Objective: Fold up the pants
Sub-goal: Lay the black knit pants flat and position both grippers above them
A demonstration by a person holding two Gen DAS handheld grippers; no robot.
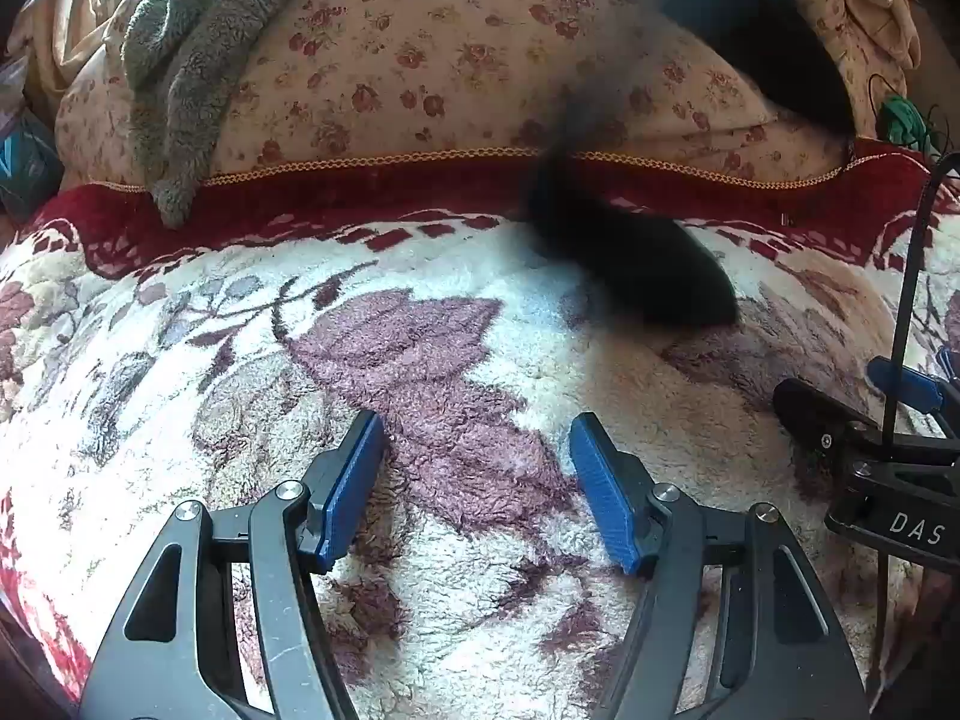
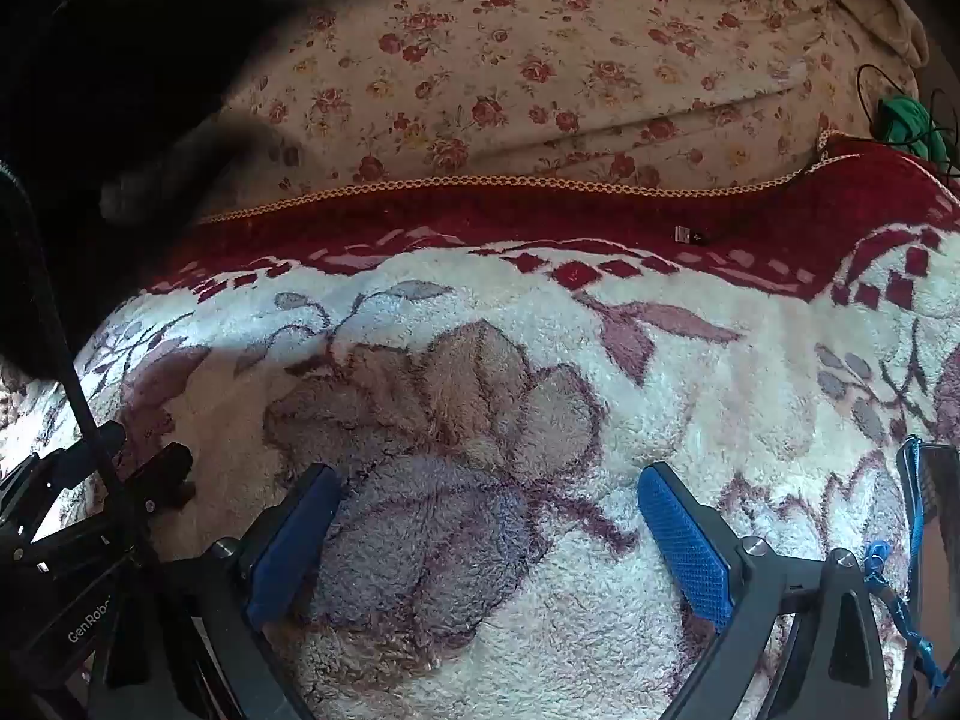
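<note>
Both grippers are pointing down at a fluffy white blanket (image 1: 456,276) with purple leaf patterns and a dark red border. The left gripper (image 1: 477,459) is standing wide open, with nothing between its blue pads (image 1: 354,480). The right gripper (image 2: 489,531) is also standing wide open and is holding nothing. The pants (image 1: 636,264) are showing as a dark, blurred shape above the blanket, ahead of the left gripper; I cannot tell whether they are touching it. A grey towel (image 1: 192,60) is lying on the floral sheet (image 1: 456,60) behind. No container is showing here.
</note>
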